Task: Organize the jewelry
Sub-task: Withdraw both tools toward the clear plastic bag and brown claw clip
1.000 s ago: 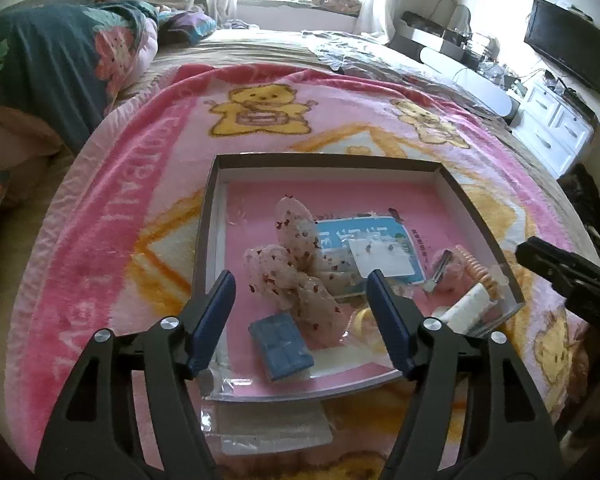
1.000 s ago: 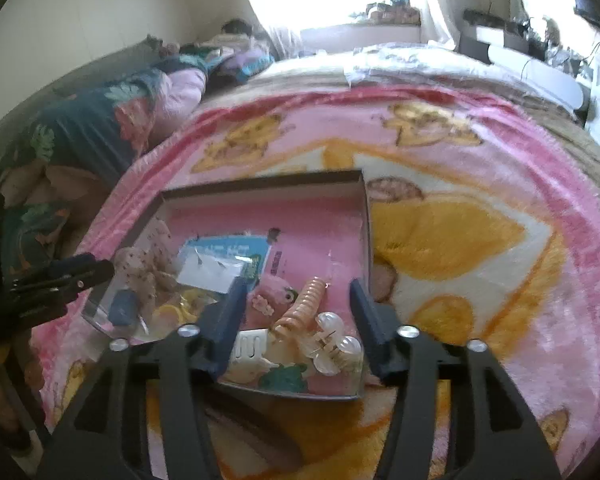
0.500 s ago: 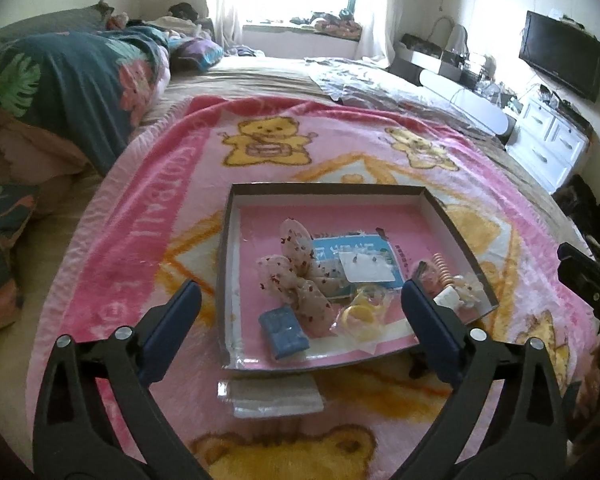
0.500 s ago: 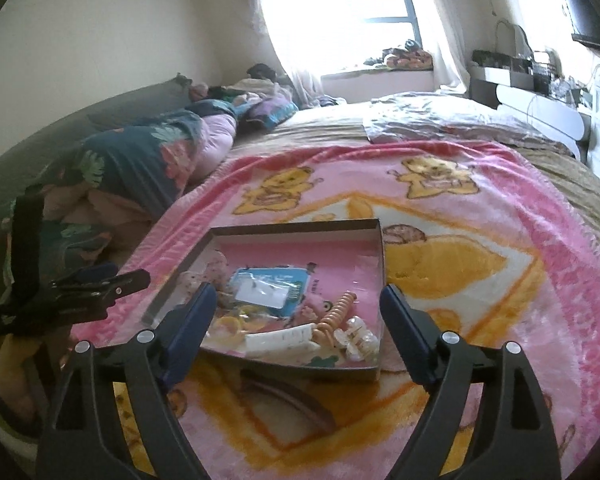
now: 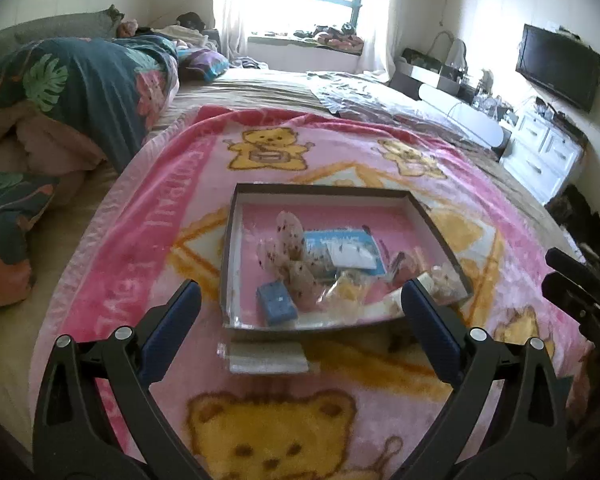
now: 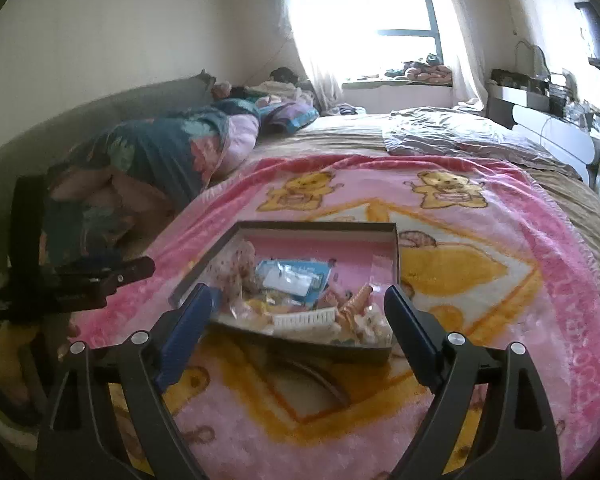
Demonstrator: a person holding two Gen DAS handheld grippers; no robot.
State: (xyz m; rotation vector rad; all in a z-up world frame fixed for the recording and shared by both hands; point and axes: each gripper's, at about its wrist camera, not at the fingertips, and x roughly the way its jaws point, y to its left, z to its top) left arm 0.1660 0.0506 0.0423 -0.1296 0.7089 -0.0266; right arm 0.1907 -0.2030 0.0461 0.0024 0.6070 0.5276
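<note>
On the pink bear blanket (image 5: 148,240) sits the shallow box (image 5: 230,240), holding a blue card (image 5: 340,242), a blue pad (image 5: 277,303) and a white comb (image 6: 304,321); the blanket's lettering is unreadable. Left gripper (image 5: 300,320) and right gripper (image 6: 298,312) hover before it, jaws spread wide, empty.

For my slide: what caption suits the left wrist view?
Open left gripper hovers before shallow dark cardboard tray of accessories.
</note>
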